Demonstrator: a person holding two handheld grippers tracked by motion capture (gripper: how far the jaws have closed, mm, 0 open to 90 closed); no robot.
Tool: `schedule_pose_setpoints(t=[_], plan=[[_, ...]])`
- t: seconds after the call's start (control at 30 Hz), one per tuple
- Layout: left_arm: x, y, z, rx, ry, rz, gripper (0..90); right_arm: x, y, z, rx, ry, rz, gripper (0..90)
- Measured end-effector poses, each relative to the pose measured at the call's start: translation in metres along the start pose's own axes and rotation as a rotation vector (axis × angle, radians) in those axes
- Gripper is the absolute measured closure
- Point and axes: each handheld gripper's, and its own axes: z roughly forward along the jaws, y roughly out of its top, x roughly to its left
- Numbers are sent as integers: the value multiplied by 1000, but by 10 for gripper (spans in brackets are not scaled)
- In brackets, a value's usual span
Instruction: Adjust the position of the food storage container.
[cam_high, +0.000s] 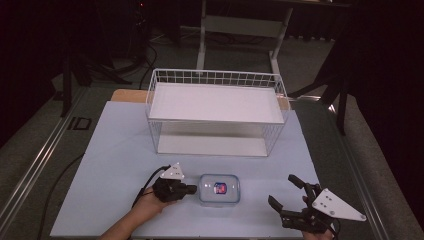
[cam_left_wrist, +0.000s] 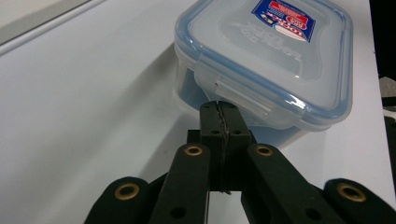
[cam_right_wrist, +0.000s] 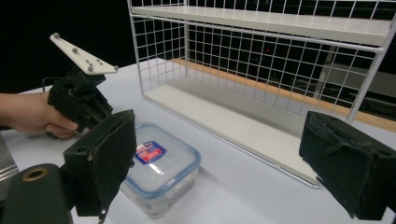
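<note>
A clear plastic box (cam_high: 220, 189) with a blue-sealed snap lid and a red and blue label lies near the table's front edge. My left gripper (cam_high: 194, 189) lies level just left of it, jaws shut with nothing between them. In the left gripper view the closed tips (cam_left_wrist: 219, 106) sit right at the side latch of the box lid (cam_left_wrist: 275, 51); whether they touch it I cannot tell. My right gripper (cam_high: 283, 190) stands wide open to the right of the box, apart from it. In the right gripper view its two pads (cam_right_wrist: 107, 163) frame the box (cam_right_wrist: 163, 161).
A white wire rack (cam_high: 216, 112) with a white shelf board on top and another at the bottom stands behind the box at mid table. The pale blue table top (cam_high: 115, 150) ends at dark floor on all sides. A cable (cam_high: 142, 192) trails from the left gripper.
</note>
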Motion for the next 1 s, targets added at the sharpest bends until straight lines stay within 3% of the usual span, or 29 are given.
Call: schedule_pose_setpoints(t=[0.1, 0.33, 0.37, 0.4, 0.43, 0.47, 0.5, 0.53, 0.57, 0.6, 0.63, 0.67, 0.83, 0.87, 0.97, 1.0], plan=[[3, 0, 2, -20, -10, -22, 900, 0, 0, 1, 4, 1, -4, 112], [3, 2, -9, -39, -12, -19, 900, -1, -1, 1, 12, -1, -1, 112], [3, 2, -13, -46, -18, -27, 865, -1, -2, 2, 14, -1, 4, 112], [3, 3, -17, -54, -22, -25, 760, -1, -1, 3, 26, 11, 20, 112], [2, 4, -22, -69, -19, -28, 760, -1, -1, 3, 26, 11, 20, 112], [1, 6, -32, -95, -24, -30, 613, -1, -1, 4, 42, 49, 44, 112], [1, 6, -32, -95, -24, -30, 546, -1, -1, 4, 42, 49, 44, 112], [1, 6, -32, -95, -24, -30, 546, 0, -1, 5, 46, 45, 37, 112], [0, 7, -41, -121, -21, -45, 386, 4, 0, 6, 59, 15, -7, 130], [-1, 7, -45, -126, -16, -53, 386, 4, 0, 6, 59, 15, -7, 130], [-3, 8, -47, -111, -10, -57, 122, 5, 0, 8, 66, -8, -23, 132], [-4, 9, -50, -106, -9, -53, 74, 4, 0, 10, 70, 3, -19, 131], [-18, 13, -64, -152, 28, -41, 21, -1, 2, 11, 58, -23, -2, 130], [-19, 14, -65, -156, 25, -39, 21, -4, 6, 12, 72, 1, -1, 162], [-22, 17, -66, -156, 43, -28, 21, -5, 8, 13, 79, 16, -3, 157], [-25, 22, -67, -154, 23, -19, 21, -5, 9, 13, 73, 16, -3, 157]])
